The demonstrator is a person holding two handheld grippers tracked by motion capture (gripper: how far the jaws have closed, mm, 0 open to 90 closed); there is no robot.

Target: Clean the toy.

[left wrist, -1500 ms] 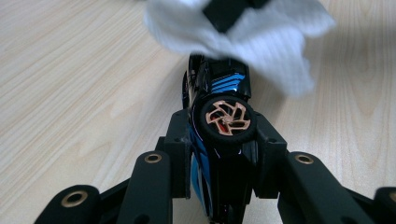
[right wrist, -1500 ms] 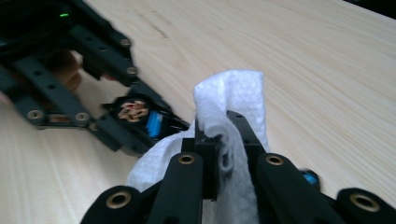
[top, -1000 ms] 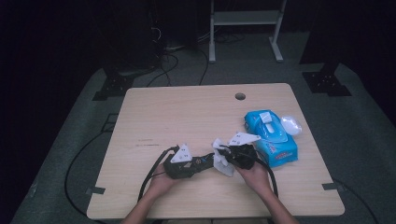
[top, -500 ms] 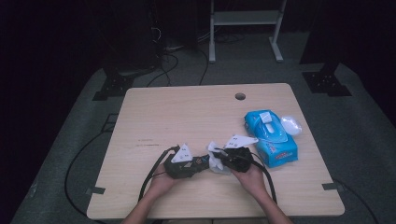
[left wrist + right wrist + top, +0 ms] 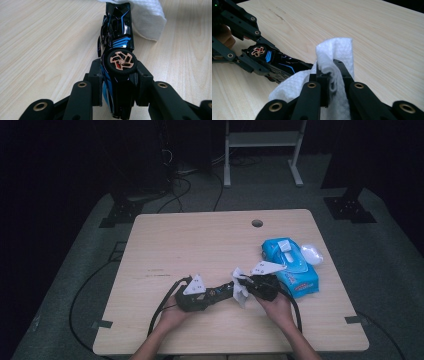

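Note:
A black toy car with blue stripes and an orange-spoked wheel lies on its side, and my left gripper is shut on its rear end. In the high view the left gripper points right, low over the table's front middle. My right gripper is shut on a white wipe, which drapes over the car's far end. From above, the right gripper faces left, with the wipe bunched between the two grippers. The car's nose is hidden under the wipe.
A blue pack of wipes lies right of the hands, with a white rounded thing at its far side. The wooden table has a cable hole near its back edge. Cables trail off the front left.
My right gripper, with the wipe, slid left toward the car and then back right a little. The left gripper and the car stayed put.

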